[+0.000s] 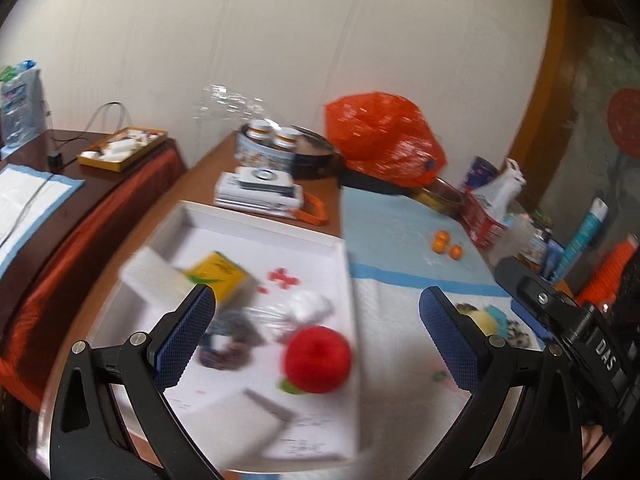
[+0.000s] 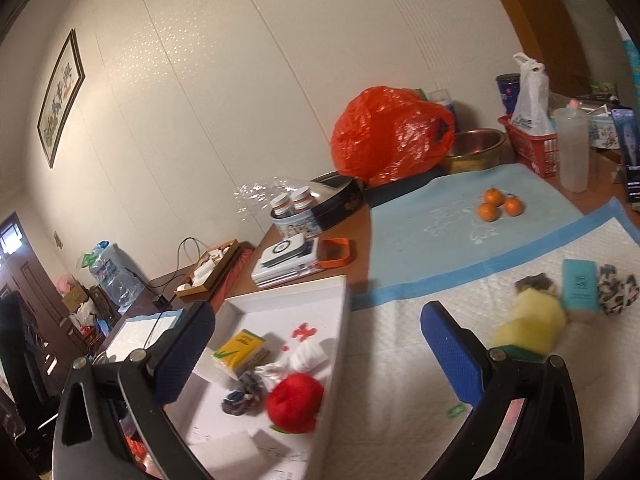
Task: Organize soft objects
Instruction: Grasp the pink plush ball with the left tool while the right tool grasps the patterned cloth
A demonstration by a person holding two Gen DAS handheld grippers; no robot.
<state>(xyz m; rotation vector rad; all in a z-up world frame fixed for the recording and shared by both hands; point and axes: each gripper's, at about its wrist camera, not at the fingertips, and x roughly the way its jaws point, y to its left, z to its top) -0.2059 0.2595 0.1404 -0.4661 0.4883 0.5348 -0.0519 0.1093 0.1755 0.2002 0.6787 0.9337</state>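
A white tray (image 1: 188, 216) holds a red plush ball (image 1: 318, 360), a yellow tissue pack (image 1: 220, 274), a white soft bundle (image 1: 310, 306) and a dark scrunchie (image 1: 228, 340). My left gripper (image 1: 316, 340) is open and empty above the tray. My right gripper (image 2: 316, 352) is open and empty over the tray's right edge (image 2: 340, 320). On the white pad to the right lie a yellow sponge (image 2: 528, 324), a teal pack (image 2: 580, 290) and a leopard scrunchie (image 2: 618, 294). The right gripper's body (image 1: 568, 320) shows in the left wrist view.
Three small oranges (image 2: 498, 202) lie on a blue mat (image 2: 420, 232). An orange plastic bag (image 2: 390, 134), a metal bowl (image 2: 474, 148), a red basket (image 2: 528, 144), a plastic bottle (image 2: 574, 150), tins (image 2: 296, 216) and a stack of boxes (image 2: 286, 260) line the back.
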